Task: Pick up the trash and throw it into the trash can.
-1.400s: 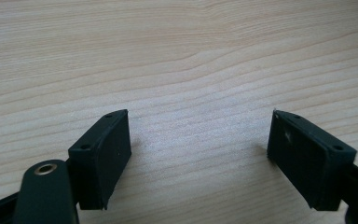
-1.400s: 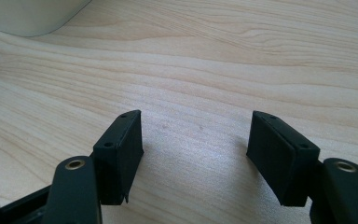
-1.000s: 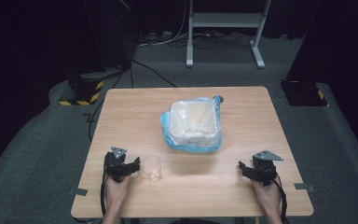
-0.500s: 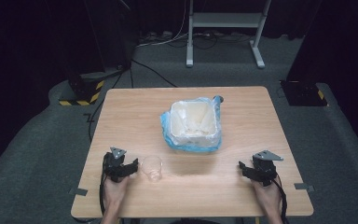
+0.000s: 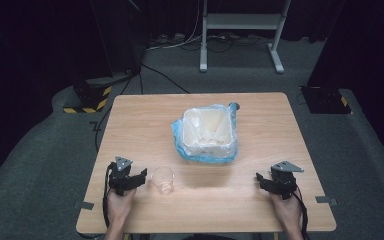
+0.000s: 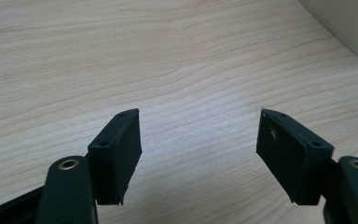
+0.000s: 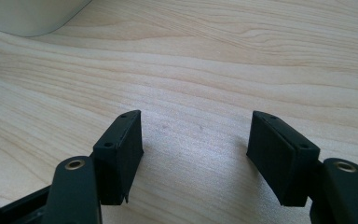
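Clear plastic cup [image 5: 163, 179], small and empty, stands upright on the pale wooden table [image 5: 260, 110] near its front edge, just beside my left gripper [image 5: 139, 181] and on its inner side. I judge it sits there because it is the nearest thing to reach: a short swing of my left hand would bring it between the jaws. Beyond it, toward the middle of the table, stands the white square tub lined with a blue plastic bag [image 5: 207, 132], its mouth open upward, well apart from both hands.

My left gripper [image 6: 198, 144] is spread wide and grips nothing; between its black pads [image 6: 121, 149] I see bare wood, with a pale curved edge at the upper right. My right gripper [image 7: 196, 149] rests near the table's front right corner [image 5: 266, 182], equally wide apart and empty, far from the cup. I hold both low and level, probably as a ready stance.
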`<state>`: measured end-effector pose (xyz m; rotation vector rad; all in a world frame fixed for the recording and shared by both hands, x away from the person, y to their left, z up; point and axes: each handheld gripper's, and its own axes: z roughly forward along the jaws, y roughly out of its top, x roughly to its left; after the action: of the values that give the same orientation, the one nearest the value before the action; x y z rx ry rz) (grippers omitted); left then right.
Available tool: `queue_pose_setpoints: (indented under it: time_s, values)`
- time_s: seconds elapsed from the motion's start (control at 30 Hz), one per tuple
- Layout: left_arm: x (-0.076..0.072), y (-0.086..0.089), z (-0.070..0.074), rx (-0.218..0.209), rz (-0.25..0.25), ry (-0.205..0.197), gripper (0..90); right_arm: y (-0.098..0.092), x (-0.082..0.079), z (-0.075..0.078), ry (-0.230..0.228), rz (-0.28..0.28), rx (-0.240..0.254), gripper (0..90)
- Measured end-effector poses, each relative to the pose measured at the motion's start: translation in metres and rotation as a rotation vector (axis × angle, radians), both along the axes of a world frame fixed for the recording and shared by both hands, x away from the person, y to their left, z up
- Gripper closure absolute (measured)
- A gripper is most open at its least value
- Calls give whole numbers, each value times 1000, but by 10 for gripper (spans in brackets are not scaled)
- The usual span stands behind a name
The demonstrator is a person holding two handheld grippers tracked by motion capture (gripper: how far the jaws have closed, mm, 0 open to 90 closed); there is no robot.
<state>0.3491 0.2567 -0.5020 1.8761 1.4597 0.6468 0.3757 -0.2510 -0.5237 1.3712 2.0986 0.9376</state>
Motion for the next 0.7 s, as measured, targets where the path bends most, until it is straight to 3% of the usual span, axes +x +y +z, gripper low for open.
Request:
queue_pose_setpoints:
  time_s: [0.23,0.47,0.7]
  values:
    - [-5,3,4,-30,-18,4,309,0,0,0,0,1,-1,347]
    - [-10,9,14,-91,-26,-1,306,0,0,0,0,1,-1,347]
    - [-16,11,24,-113,-53,-12,303,0,0,0,-1,1,-2,346]
